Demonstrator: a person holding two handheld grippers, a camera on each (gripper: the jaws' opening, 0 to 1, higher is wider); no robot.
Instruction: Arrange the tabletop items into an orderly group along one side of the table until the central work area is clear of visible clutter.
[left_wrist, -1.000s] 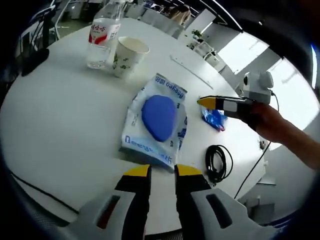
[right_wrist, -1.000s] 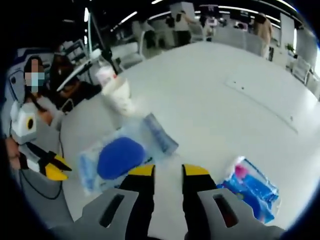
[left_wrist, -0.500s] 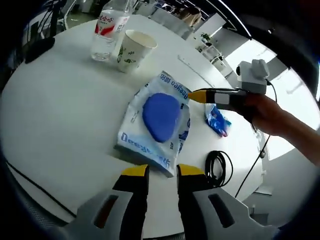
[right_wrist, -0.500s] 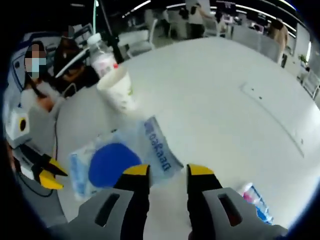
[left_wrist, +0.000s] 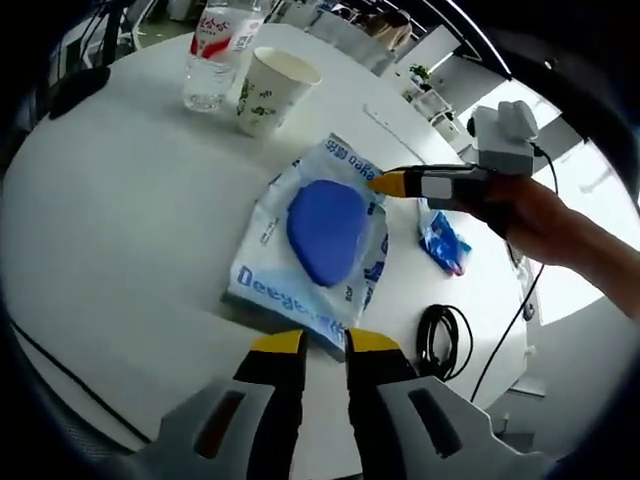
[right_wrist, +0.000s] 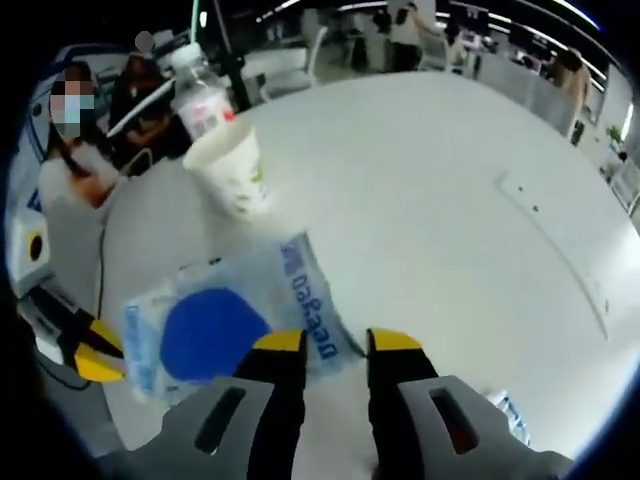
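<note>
A clear plastic package (left_wrist: 320, 235) with a blue oval item inside lies flat on the white round table (left_wrist: 120, 220). My left gripper (left_wrist: 325, 345) is open just short of the package's near edge, with nothing between its fingers. My right gripper (left_wrist: 385, 183) comes in from the right and its yellow tip touches the package's far edge. In the right gripper view the package (right_wrist: 225, 325) reaches up to my open right gripper (right_wrist: 335, 345), one corner lying at the gap. A paper cup (left_wrist: 270, 90) and a water bottle (left_wrist: 215, 50) stand together beyond it.
A small blue packet (left_wrist: 445, 240) lies right of the package, and a coiled black cable (left_wrist: 440, 340) sits near the table edge. In the right gripper view a person (right_wrist: 75, 150) sits behind the cup (right_wrist: 232, 170) and bottle (right_wrist: 200, 95). A thin seam (right_wrist: 555, 250) crosses the tabletop.
My right gripper has moved in from beside the small blue packet to the package's edge. The left gripper has held close to the package's near edge.
</note>
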